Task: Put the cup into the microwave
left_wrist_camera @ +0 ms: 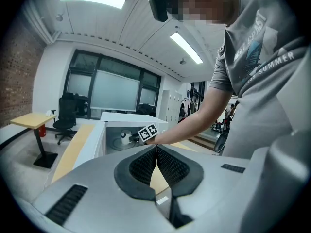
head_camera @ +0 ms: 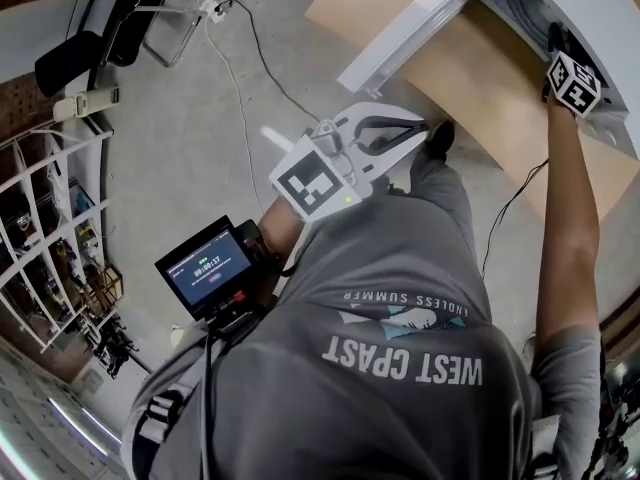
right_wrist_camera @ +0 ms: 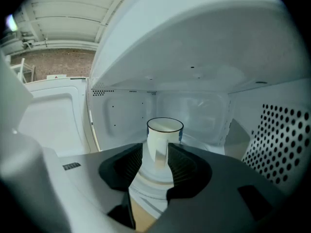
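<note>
A white cup stands upright on the turntable inside the white microwave. My right gripper reaches into the cavity with its jaws spread to either side of the cup's lower part; the pads do not press on it. In the head view only that gripper's marker cube shows at the microwave's mouth. My left gripper hangs near the person's waist, jaws shut on nothing. The left gripper view shows its jaws meeting, with the cup far off in the microwave.
The microwave door stands open to the left over the wooden table. A perforated wall lines the cavity's right side. A cable runs over the floor; a chair and shelves stand at the left.
</note>
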